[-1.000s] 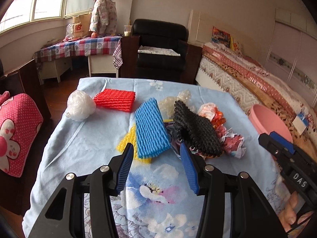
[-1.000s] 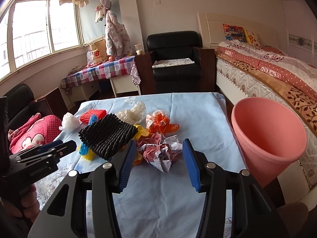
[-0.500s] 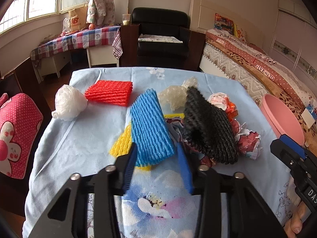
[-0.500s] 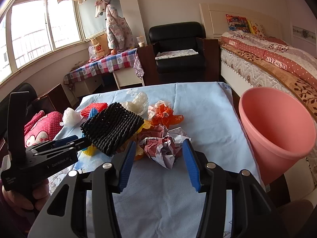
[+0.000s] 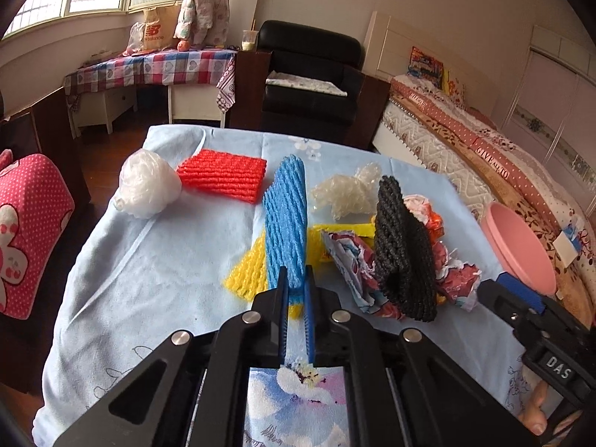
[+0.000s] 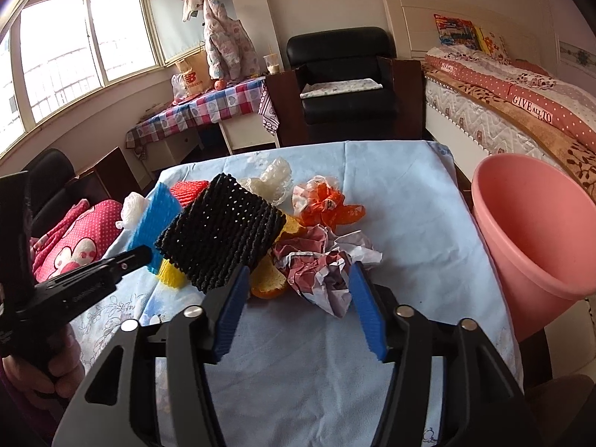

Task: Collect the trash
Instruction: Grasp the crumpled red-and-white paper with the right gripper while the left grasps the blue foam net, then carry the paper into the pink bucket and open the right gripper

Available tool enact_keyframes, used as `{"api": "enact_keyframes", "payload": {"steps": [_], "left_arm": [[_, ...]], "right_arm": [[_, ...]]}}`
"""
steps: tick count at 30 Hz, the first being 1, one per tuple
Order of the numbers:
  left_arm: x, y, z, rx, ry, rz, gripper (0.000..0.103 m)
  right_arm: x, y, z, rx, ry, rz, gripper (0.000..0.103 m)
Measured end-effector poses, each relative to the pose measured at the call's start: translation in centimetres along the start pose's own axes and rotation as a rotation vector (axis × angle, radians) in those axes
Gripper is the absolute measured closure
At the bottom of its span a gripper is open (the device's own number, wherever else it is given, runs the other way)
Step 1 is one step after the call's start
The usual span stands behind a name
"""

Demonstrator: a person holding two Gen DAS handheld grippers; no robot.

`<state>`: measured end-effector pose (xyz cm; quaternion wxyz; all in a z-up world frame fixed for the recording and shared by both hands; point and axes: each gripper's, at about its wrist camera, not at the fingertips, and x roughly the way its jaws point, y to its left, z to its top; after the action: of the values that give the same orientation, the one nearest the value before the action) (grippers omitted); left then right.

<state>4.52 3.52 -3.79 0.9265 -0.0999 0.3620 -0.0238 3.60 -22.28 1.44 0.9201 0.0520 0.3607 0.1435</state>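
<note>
I am clamping my left tool [image 5: 296,279] on the near end of the blue foam net [image 5: 287,219]; its jaws have just been closing and the net's edge is now pinched between the pads, so the net is standing up on its side instead of lying flat. I am taking it by that end because it is the part nearest me and clear of the heap, resting partly on the yellow foam net [image 5: 247,273] on the desk [image 5: 156,260], which is covered with a light blue cloth. My right tool [image 6: 298,298] is empty, and its jaws have just been opening wider; they are reaching either side of the crumpled paper [image 6: 324,272] without pressing on it, since a bulky wad like that needs a wide gap. The black foam net [image 6: 223,238] is leaning tilted on the heap just to the left of that paper, close to the left pad, so I judge I should take care not to catch it too. The red foam net [image 5: 223,177], the white plastic ball [image 5: 147,188] and the clear wrap [image 5: 344,195] are lying further back, apart from my tools, and the orange wrapper [image 6: 327,205] is sitting behind the paper. The pink bin [image 6: 536,238] is tipped toward the desk at its right edge, near my right hand, which I take as the place for all of it; nothing seems to be in it yet.
</note>
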Motion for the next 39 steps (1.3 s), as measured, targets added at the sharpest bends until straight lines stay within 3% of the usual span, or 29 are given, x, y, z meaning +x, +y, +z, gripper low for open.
{"api": "enact_keyframes", "payload": {"steps": [3,15,16,18,21,39], "left_arm": [[-0.8,0.2,0.1,-0.004,-0.020,-0.024,0.097],[-1.6,-0.3,-0.1,0.011,-0.040,-0.058,0.097],[-1.7,-0.4,-0.1,0.013,-0.041,-0.059,0.097],[-1.8,-0.4,-0.1,0.013,-0.043,-0.063,0.097],[-1.9,-0.7,0.0,0.012,-0.047,-0.068,0.097],[-4.7,-4.6,1.6,0.059,-0.114,-0.134,0.097]], "right_arm": [[0.4,-0.3,0.0,0.023,0.014,0.000,0.037],[3.7,-1.5,0.5,0.056,0.111,-0.032,0.036],[3.7,-1.5,0.5,0.057,0.111,-0.030,0.038],[3.7,-1.5,0.6,0.047,0.113,-0.019,0.056],[3.7,-1.6,0.6,0.037,0.117,-0.011,0.064],[-2.2,-2.9,2.1,0.050,-0.039,0.031,0.066]]}}
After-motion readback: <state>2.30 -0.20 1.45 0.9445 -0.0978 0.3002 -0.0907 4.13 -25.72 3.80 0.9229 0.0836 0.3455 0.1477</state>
